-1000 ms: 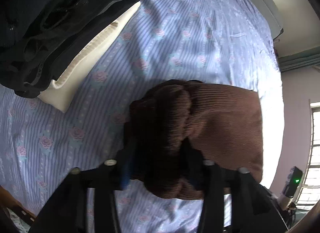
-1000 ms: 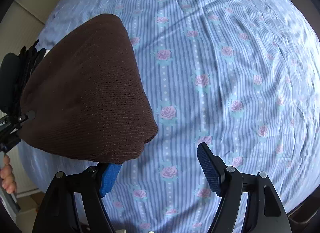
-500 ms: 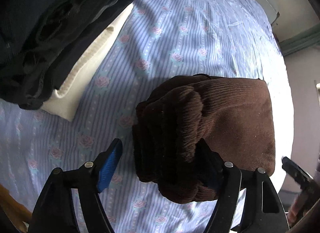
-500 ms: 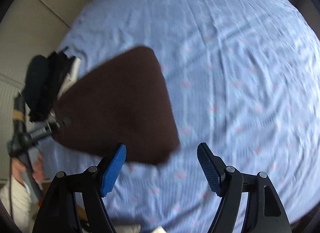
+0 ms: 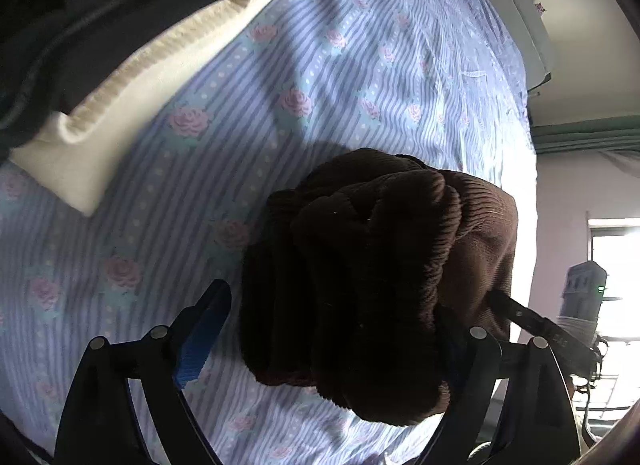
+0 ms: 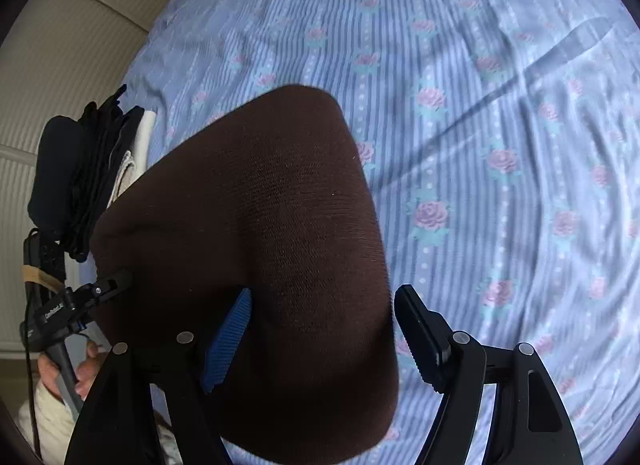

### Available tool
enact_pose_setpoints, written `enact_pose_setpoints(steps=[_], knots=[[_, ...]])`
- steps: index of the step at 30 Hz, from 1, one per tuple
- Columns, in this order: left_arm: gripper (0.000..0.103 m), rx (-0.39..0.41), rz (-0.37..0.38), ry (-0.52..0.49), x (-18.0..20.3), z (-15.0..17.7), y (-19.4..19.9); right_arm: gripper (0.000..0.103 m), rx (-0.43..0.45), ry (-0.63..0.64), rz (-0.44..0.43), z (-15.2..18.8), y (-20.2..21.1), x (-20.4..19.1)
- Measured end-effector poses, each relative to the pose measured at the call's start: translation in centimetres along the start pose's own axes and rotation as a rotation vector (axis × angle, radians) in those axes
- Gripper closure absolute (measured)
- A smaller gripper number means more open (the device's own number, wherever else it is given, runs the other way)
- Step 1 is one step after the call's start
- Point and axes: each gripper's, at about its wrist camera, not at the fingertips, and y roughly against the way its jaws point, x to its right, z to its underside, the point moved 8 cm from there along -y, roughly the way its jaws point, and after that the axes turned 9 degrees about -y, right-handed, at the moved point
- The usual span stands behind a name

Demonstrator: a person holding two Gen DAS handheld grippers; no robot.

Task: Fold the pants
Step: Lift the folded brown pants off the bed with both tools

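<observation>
The folded brown corduroy pants [image 5: 380, 273] lie as a thick bundle on the blue striped bedsheet [image 5: 280, 77]. My left gripper [image 5: 332, 325] is open, its jaws standing either side of the bundle's folded end; the blue left pad [image 5: 204, 329] shows a gap to the cloth and the right pad is hidden behind it. In the right wrist view the pants [image 6: 260, 233] fill the lower left. My right gripper [image 6: 324, 333] is open around their near edge, and the cloth covers part of the blue left pad [image 6: 228, 341].
A stack of dark folded clothes [image 5: 100, 13] on a cream garment [image 5: 132, 81] lies at the far left of the bed, also in the right wrist view [image 6: 88, 169]. A headboard [image 6: 72, 45] and a window [image 5: 612, 265] border the bed.
My left gripper has opened and let go of the pants. My right gripper pulled back, then moved in so its open jaws now straddle the pants' edge.
</observation>
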Motion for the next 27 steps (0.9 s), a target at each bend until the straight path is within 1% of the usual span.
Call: enact_pose_setpoints(steps=[4,8,10,14,15,16,17,18,19,22,25,27], knots=[[0.012,-0.008,0.047,0.013,0.0,-0.3,-1.0,0.029,-0.029,-0.035,-0.033,-0.2,-1.6,0.5],[0.008,-0.005,0.057,0.024,-0.3,-0.5,-2.0,0.028,-0.061,-0.093,-0.088,-0.5,-3.3,1.1],[0.006,-0.001,0.066,0.044,-0.4,-0.7,-2.5,0.023,-0.070,-0.118,-0.108,-0.6,-4.0,1.3],[0.008,0.013,0.077,0.098,-0.8,-0.3,-2.5,0.021,-0.070,-0.127,-0.105,-0.7,-4.8,0.9],[0.013,0.014,0.078,0.108,-0.8,-0.3,-2.4,0.021,-0.071,-0.128,-0.106,-0.7,-4.8,0.7],[0.022,0.016,0.087,0.109,-0.7,-0.2,-2.1,0.024,-0.073,-0.128,-0.109,-0.8,-4.9,0.3],[0.025,0.017,0.091,0.111,-0.7,0.1,-1.8,0.028,-0.077,-0.125,-0.124,-0.7,-4.8,0.1],[0.037,0.022,0.097,0.105,-0.3,0.2,-1.5,0.036,-0.083,-0.128,-0.138,-0.7,-4.6,-0.2],[0.041,0.025,0.095,0.102,-0.1,0.3,-1.2,0.040,-0.084,-0.130,-0.140,-0.6,-4.4,-0.4],[0.047,0.038,0.058,0.086,0.4,0.7,-0.4,0.053,-0.069,-0.107,-0.137,-0.5,-3.5,-1.3],[0.051,0.047,0.050,0.087,0.8,1.0,0.3,0.059,-0.045,-0.085,-0.134,0.0,-2.1,-1.9],[0.053,0.059,0.047,0.082,1.5,0.8,0.7,0.060,-0.020,-0.074,-0.143,0.4,-0.8,-2.5]])
